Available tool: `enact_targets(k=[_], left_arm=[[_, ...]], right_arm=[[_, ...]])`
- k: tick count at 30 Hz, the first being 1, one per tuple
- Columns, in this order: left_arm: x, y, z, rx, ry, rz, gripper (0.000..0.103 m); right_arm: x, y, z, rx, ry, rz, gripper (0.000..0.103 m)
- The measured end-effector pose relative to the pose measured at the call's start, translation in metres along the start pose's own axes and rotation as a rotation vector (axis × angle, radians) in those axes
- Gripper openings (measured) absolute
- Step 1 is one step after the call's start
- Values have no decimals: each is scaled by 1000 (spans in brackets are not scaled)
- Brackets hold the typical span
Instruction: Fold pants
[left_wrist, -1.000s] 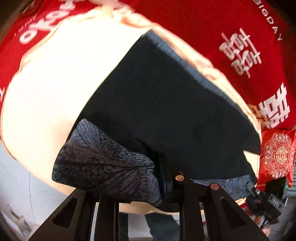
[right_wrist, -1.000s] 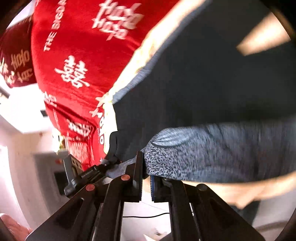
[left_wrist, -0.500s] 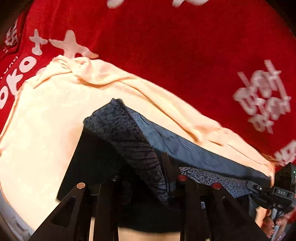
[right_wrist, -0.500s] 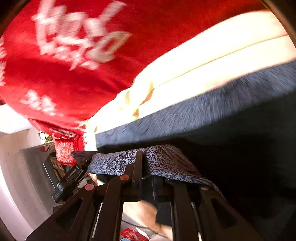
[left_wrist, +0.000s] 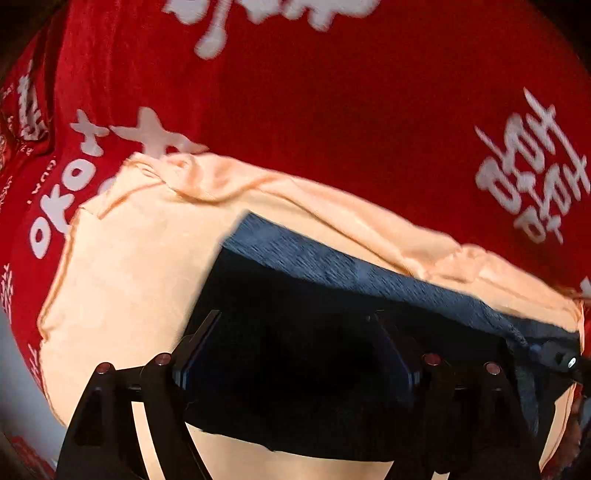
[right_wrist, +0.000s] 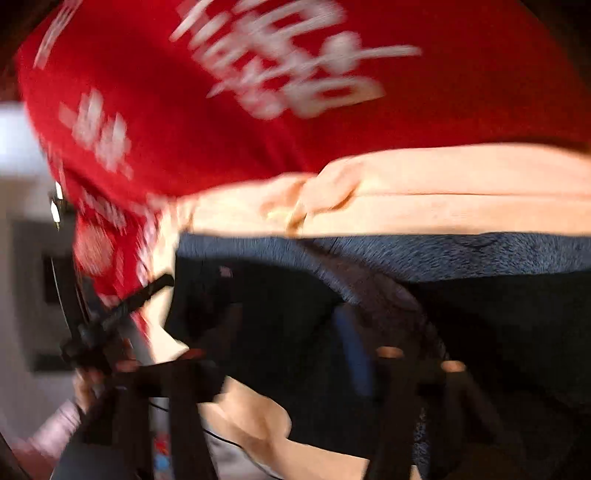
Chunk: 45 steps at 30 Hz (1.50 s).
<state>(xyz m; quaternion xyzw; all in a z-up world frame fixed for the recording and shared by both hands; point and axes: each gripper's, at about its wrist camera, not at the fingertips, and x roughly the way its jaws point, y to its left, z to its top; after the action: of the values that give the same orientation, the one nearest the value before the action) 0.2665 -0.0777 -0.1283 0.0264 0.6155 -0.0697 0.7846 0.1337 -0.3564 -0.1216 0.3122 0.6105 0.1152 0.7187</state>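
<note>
the pants, as we see them from the left wrist: a dark, near-black garment lying flat and folded into a broad rectangle, with a heathered blue-grey band along its far edge. from the right wrist, the pants show the same grey band running along the far side, with a speckled fold of cloth curving across the dark surface; this view is blurred.

pants: black, with blue-grey speckled band | sheet: pale peach, plain | cover: red with white printed characters | fingers: black
</note>
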Motion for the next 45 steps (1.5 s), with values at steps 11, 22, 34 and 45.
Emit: enact_targets(k=[11,22,34,45], left_arm=[[66,-43,1,49,29,159,80],[4,-56,-53,148,60,158,80],[-21,-180,-158,457,127,-107,80],[-35,-260,-210,538,185,-307,80]], right_arm=[[17,-41,14,10,-38,-73,32],[-101,-99,-59,218,-227,-98,67],[-160,-171,-265,565,-288,-280,67],[-163,-209,-384,735,-335,-342,67]])
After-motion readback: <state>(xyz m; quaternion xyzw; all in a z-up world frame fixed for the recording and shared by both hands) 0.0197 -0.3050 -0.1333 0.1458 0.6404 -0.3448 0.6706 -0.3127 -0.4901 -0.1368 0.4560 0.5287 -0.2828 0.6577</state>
